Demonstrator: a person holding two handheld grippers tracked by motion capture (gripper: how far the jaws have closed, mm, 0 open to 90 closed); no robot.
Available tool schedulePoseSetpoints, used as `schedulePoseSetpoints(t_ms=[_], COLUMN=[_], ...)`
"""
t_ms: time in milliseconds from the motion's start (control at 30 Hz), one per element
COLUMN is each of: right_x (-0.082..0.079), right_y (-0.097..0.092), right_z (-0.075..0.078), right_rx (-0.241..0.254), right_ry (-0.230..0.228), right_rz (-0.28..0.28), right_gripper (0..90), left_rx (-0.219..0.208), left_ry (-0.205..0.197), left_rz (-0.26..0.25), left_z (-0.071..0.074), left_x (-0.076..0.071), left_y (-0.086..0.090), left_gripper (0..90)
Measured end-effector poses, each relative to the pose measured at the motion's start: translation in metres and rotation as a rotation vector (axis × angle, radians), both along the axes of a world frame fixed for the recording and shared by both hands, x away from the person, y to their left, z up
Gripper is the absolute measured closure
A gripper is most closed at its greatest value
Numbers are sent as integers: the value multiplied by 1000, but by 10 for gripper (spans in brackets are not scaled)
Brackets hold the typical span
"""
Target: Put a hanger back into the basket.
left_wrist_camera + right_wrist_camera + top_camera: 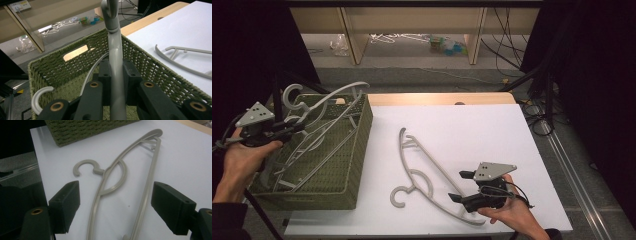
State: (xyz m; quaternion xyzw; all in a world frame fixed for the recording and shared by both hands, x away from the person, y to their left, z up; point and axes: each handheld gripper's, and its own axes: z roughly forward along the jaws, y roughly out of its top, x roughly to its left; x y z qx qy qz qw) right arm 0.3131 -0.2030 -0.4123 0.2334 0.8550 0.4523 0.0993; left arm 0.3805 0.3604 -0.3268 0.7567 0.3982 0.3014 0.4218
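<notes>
Woven basket (357, 145) olive green. Clothes hangers, one on table (427, 170), one in basket (319, 107): pale grey plastic. Table cover (472, 135) white, wooden edge (437, 98) tan. Gripper jaws black.

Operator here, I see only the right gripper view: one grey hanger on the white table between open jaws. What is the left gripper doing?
Observer: The left gripper is shut on a second hanger, over the green basket.
Operator: Is the basket empty?
Observer: No, the high view shows more hangers lying inside it.
Operator: Is my right gripper touching its hanger?
Observer: In the high view the right gripper stands open over the table hanger; I cannot tell whether they touch.
</notes>
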Motion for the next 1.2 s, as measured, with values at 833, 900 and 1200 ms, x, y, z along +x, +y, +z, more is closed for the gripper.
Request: schedulePoseSetpoints(t_ms=[833,900,1200], right_x=[1,0,1], right_y=[0,-1,0], right_z=[-2,-2,-2], right_rx=[-7,-6,-13], right_ry=[8,9,13], right_rz=[4,6,3], right_gripper=[243,243,243], left_rx=[95,62,99], left_ry=[149,152,204], left_rz=[-1,8,-34], left_z=[-39,-43,-57], left_x=[9,9,19], left_y=[18,16,15], left_gripper=[791,790,789])
